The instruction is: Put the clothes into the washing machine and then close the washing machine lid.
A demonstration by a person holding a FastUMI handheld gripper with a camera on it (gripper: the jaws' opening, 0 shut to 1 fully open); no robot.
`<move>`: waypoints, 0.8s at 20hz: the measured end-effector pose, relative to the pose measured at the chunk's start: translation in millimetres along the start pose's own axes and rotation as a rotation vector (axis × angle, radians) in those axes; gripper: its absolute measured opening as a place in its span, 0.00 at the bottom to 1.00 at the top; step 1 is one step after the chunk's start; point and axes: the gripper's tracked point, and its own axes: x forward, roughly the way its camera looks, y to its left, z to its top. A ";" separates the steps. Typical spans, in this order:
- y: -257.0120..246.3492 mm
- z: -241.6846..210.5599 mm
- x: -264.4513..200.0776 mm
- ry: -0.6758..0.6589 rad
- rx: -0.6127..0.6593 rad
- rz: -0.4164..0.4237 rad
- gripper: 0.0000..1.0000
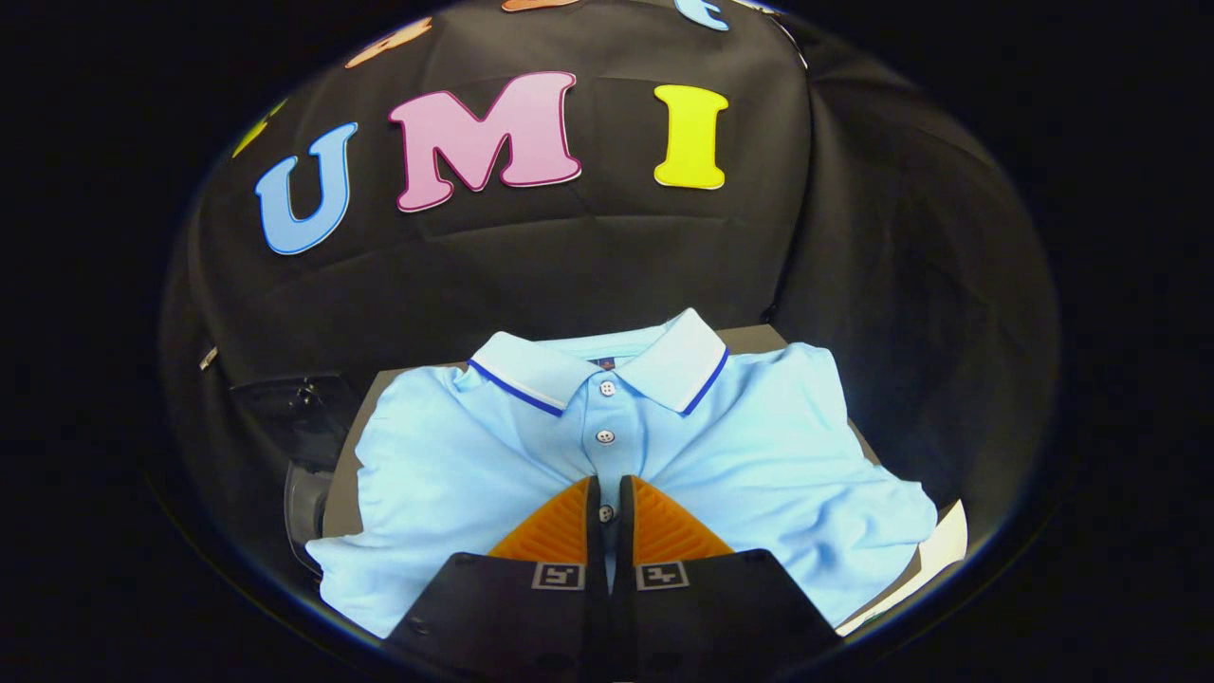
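Where tool (607, 493) pinches — polo shirt (759, 455) placket.

No readable words or numbers on anything I see. My gripper (608, 486): one square black-and-white coded marker on each finger base, left marker (558, 576), right marker (661, 575); pattern only, no letters. Polo shirt (759, 446): small dark neck label (601, 361) inside collar, too small to read. My fingers pinch shirt's button placket, nearly closed, button showing between them.
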 end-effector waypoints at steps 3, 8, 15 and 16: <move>3.5 12.6 -9.5 -0.038 0.044 0.028 0.05; 15.2 42.7 -32.5 -0.119 0.050 0.044 0.05; 81.0 72.9 -82.0 -0.235 0.073 0.126 0.05; 92.3 74.2 -89.1 -0.245 0.066 0.142 0.05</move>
